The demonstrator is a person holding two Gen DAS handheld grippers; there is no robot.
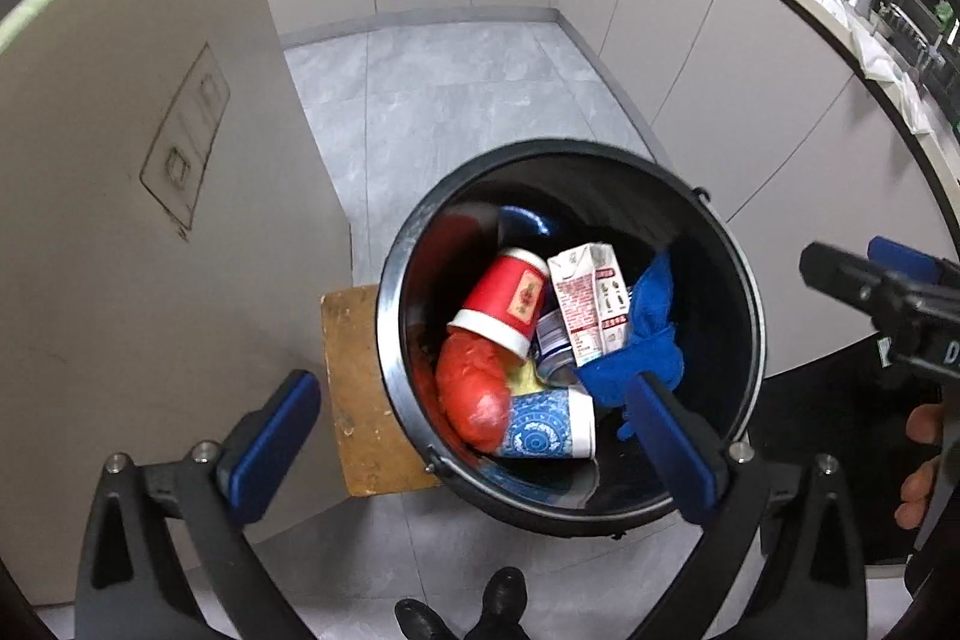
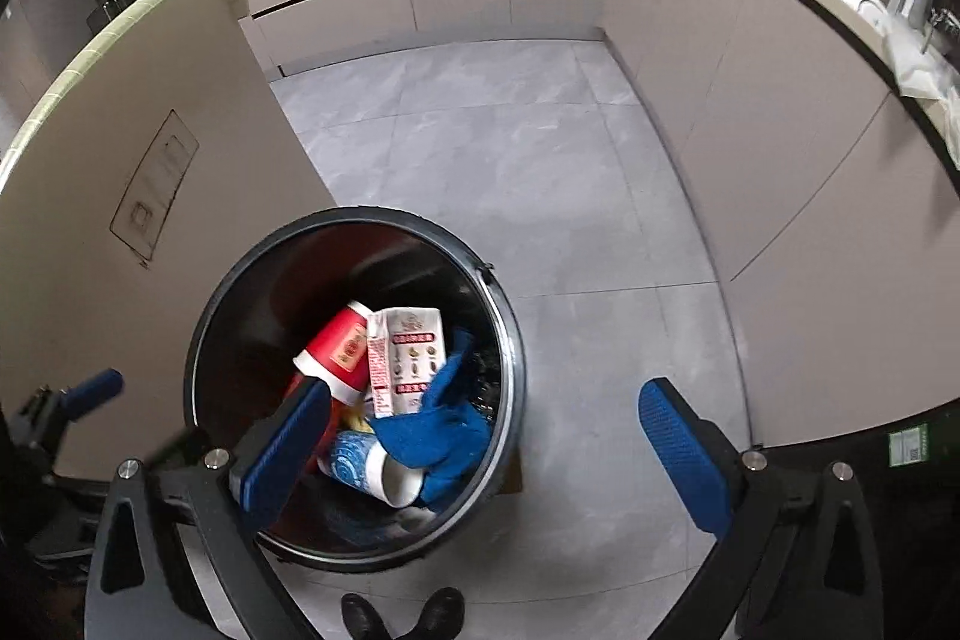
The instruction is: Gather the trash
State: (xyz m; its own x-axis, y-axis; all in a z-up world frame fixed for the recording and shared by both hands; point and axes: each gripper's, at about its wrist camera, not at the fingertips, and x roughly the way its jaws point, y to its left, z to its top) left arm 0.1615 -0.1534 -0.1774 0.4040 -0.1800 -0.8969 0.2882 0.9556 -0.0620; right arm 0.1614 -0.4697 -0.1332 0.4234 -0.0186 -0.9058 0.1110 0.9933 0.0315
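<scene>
Both grippers hang over the black bin (image 1: 747, 304), which stands on the grey tile floor (image 1: 456, 100) w/ a small wooden board (image 1: 354, 388) beside or partly under it. The left gripper (image 1: 474, 436) has its blue pads spread wide and nothing between them. The right gripper (image 2: 486, 448) is likewise wide and empty; in the left view it shows only as a black tip at the right edge, a bare hand (image 1: 921, 466) below it.

Trash is already inside the bin: a red paper cup (image 1: 507, 301) on its side, a white drink carton (image 1: 591, 301) leaning against it, a blue cloth (image 1: 645, 346) draped towards the right wall, a blue-patterned paper cup (image 1: 549, 424) lying low w/ its mouth to the right, a red plastic bag (image 1: 474, 388) bunched at the left, and a metal can (image 1: 555, 340) half buried. The pieces lie loose and tilted, as dropped things would, not stacked.

Judgement: wide, empty jaws above the bin's mouth fit a release just done, or a pause before going for more; no loose trash shows on the floor. The person's shoes (image 1: 462, 607) are at the bottom, close to the bin, so the tools point down into it. The beige cabinet side (image 1: 120, 220) stands close on the left.
</scene>
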